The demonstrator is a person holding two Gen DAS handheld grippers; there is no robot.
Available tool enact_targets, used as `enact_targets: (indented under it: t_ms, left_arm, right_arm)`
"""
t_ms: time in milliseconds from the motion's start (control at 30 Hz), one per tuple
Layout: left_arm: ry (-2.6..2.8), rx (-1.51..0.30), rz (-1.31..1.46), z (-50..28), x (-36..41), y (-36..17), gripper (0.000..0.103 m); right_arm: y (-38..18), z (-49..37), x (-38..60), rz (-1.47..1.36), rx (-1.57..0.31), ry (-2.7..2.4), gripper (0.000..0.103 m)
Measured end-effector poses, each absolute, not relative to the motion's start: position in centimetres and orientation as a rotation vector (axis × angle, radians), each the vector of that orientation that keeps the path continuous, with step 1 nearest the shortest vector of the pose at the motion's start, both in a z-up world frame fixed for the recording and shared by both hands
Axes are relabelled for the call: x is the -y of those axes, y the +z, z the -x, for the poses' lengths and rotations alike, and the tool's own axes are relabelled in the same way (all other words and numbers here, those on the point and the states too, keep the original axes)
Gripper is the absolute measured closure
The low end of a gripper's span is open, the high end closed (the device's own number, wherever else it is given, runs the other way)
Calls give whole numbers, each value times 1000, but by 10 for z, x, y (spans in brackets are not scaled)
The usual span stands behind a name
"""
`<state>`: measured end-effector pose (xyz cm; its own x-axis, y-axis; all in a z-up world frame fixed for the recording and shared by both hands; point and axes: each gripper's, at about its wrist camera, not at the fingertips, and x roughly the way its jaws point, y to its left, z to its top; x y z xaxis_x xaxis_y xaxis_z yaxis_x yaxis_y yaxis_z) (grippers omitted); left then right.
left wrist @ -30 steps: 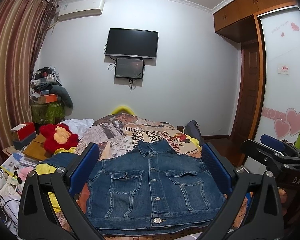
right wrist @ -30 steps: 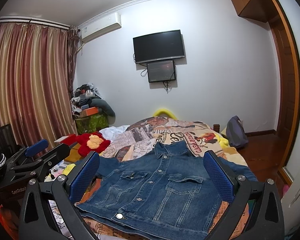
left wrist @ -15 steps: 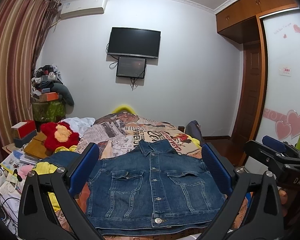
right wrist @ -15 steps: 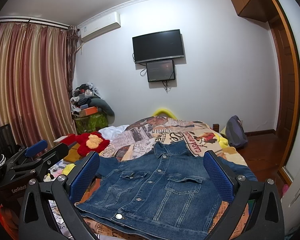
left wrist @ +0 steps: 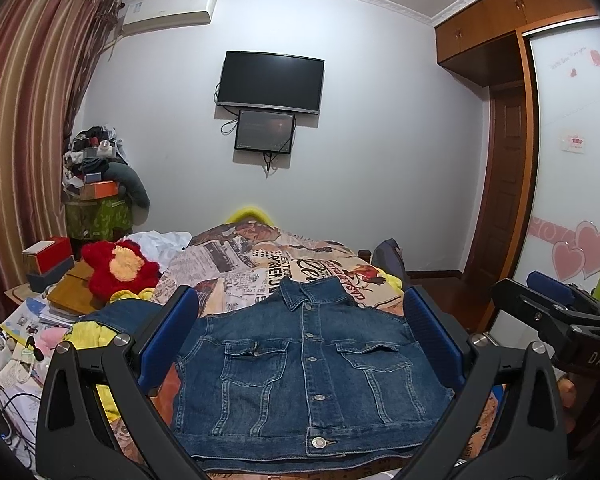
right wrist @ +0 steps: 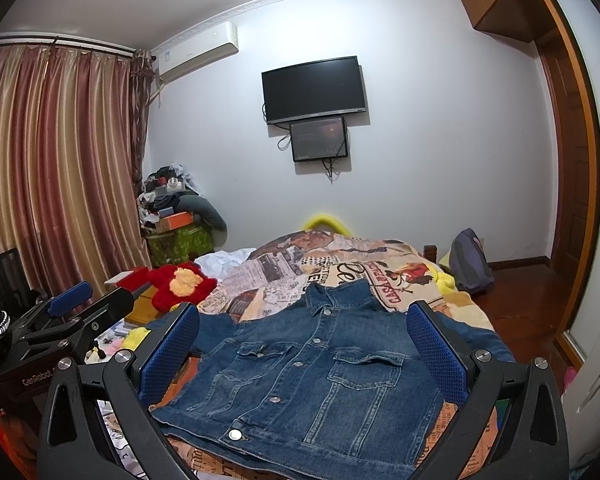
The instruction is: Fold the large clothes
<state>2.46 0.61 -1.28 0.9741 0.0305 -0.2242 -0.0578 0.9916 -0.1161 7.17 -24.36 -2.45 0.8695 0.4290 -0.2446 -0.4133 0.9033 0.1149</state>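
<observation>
Jacket [left wrist: 308, 368] lies flat, buttoned, on bed [left wrist: 260, 264], ready for folding; both grippers [left wrist: 300, 340] [right wrist: 302, 352] hover, jaws released, holding nothing.

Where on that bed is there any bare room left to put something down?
Free: the printed bedspread beyond the denim jacket collar, up to the yellow pillow. Crowded: the left side, with the red plush, books and cables.

Denim jacket [left wrist: 308, 364] flat on bed (buttoned, collar away).
</observation>
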Motion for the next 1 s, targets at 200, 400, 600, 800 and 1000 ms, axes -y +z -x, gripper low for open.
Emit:
enact_targets:
  t_ms: [200,400,600,800,1000]
  left_arm:
    - [49,-223,124,-30,-9,-13,0]
    - [75,-226,116,-50,-19,-16,0]
    - [103,-263,119,-88,-39,-23,0]
    - [186,-291,107,-131,-70,-34,0]
    - [275,-352,140,-174,-122,-52,0]
  right_arm:
    - [-24,-77,239,-48,-272,431,0]
    - [-20,-93,228,-22,-278,410,0]
    - [-21,-132,217,-6,-302,391,0]
    - [-29,-181,199,31,-335,371,0]
    - [-44,-245,182,52,-413,398,0]
